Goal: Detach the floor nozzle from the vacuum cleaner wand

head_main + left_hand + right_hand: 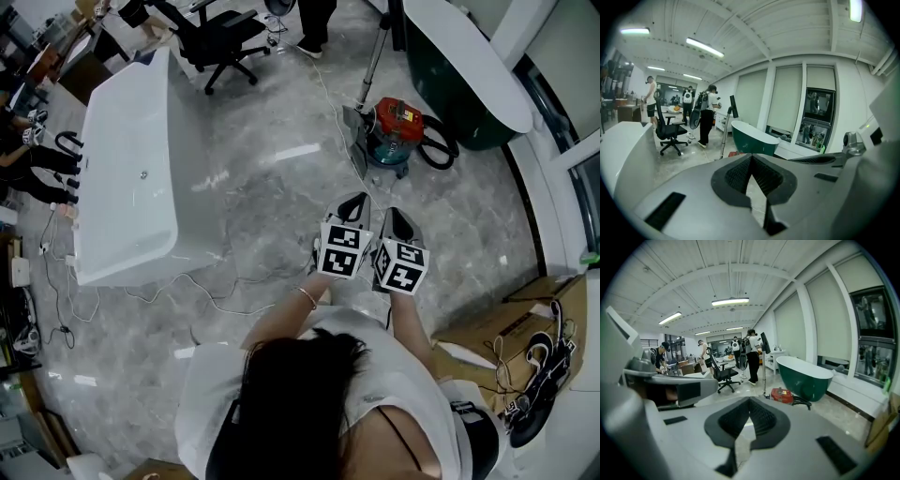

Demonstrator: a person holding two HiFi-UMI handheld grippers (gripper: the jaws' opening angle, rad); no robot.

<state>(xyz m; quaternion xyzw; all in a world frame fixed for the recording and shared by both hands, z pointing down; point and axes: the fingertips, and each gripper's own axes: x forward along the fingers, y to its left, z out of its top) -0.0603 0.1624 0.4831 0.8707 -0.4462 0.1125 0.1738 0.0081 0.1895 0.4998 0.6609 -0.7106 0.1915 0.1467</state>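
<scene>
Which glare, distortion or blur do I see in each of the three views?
Head view: sharp, with a white streak of glare on the glossy floor. Left gripper view: strong fisheye bending, black corners, the ceiling lamp blown out, and the left gripper slightly soft up close. Right gripper view: the same bending and black corners; the right gripper soft, the green bathtub clear.
</scene>
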